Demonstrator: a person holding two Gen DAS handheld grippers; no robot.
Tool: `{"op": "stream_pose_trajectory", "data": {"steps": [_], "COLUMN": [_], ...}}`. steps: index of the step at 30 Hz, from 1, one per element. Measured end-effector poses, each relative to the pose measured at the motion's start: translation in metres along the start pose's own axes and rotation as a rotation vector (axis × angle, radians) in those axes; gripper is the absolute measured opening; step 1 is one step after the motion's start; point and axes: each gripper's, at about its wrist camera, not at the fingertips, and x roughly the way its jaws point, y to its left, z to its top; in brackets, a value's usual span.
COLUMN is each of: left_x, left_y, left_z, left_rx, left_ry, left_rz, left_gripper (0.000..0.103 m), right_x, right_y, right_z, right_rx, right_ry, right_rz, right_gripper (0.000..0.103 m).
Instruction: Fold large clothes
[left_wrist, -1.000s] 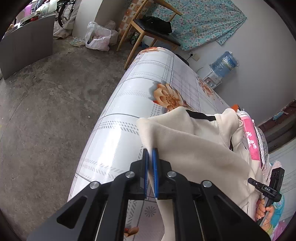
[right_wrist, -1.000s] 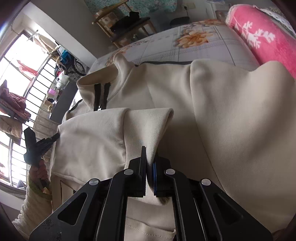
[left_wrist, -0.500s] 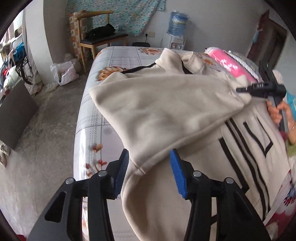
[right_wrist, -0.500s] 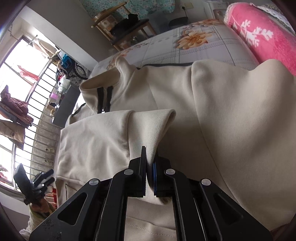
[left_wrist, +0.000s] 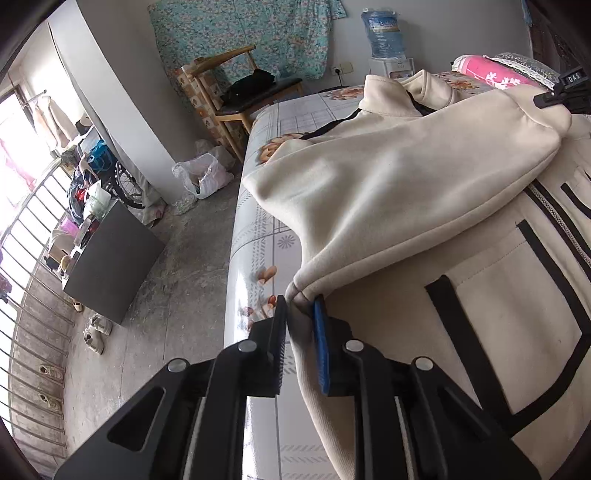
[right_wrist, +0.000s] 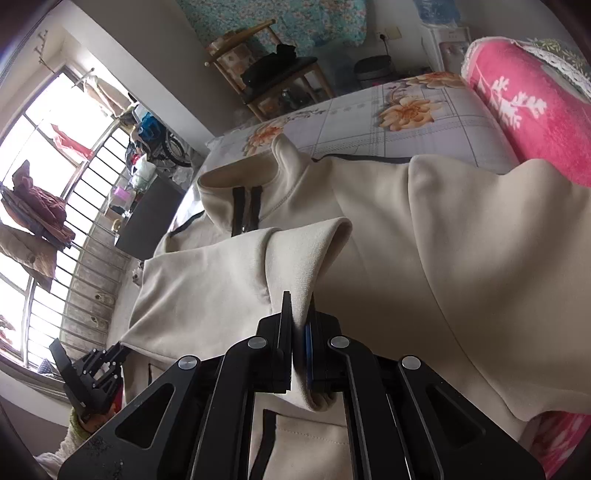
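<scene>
A cream zip jacket with black stripes lies spread on the flowered bed sheet. One sleeve is folded across its front. My left gripper is at the sleeve's lower folded corner, near the bed's edge. Its jaws are closing, and the blue pads pinch the fabric. My right gripper is shut on the sleeve's cuff, holding it above the jacket's chest. The collar and zip lie beyond it. Each gripper shows in the other's view: the left gripper and the right gripper.
A pink patterned bedroll lies along the bed's far side. Off the bed's left edge are the concrete floor, a dark cabinet, a plastic bag and a wooden chair. A water dispenser stands by the wall.
My left gripper let go of the sleeve, opened wide, swung round over the jacket and closed on the sleeve's folded corner. The right gripper kept its grip on the cuff.
</scene>
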Motion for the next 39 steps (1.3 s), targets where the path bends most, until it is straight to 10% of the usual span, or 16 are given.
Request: {"op": "stream_pose_trajectory", "data": {"steps": [5,11,19,23,29,33,39], "left_x": [0.003,-0.020,0.015,0.080,0.083,0.064,0.040], "left_y": [0.009,0.052,0.053,0.036,0.065,0.058,0.008], "left_z": [-0.008,-0.003,0.075,0.096,0.094,0.100,0.084], "left_rx": [-0.039,-0.194,-0.304,-0.320,-0.477,-0.445,-0.302], "left_ry": [0.062,0.024,-0.041,0.101,0.072,0.034,0.092], "left_rz": [-0.073,-0.361,-0.504,-0.384,-0.389,-0.433,-0.454], "left_gripper": [0.016,0.030,0.030,0.030,0.030,0.030,0.048], "right_x": [0.027,0.029,0.033,0.043,0.017,0.007,0.046], "right_y": [-0.028,-0.023,-0.008,-0.005,-0.009,0.023,0.060], "right_z": [-0.013,-0.012,-0.005,-0.006,0.000,-0.003,-0.035], "right_rx": [0.048,-0.001,-0.087,-0.129,-0.163,-0.239,-0.405], "right_ry": [0.083,0.090,0.041,0.038,-0.076,-0.124,0.032], "right_rz": [-0.073,-0.089,-0.156,-0.213,-0.388,-0.292,-0.287], "right_gripper": [0.003,0.005,0.005,0.008,0.027,0.033,0.045]}}
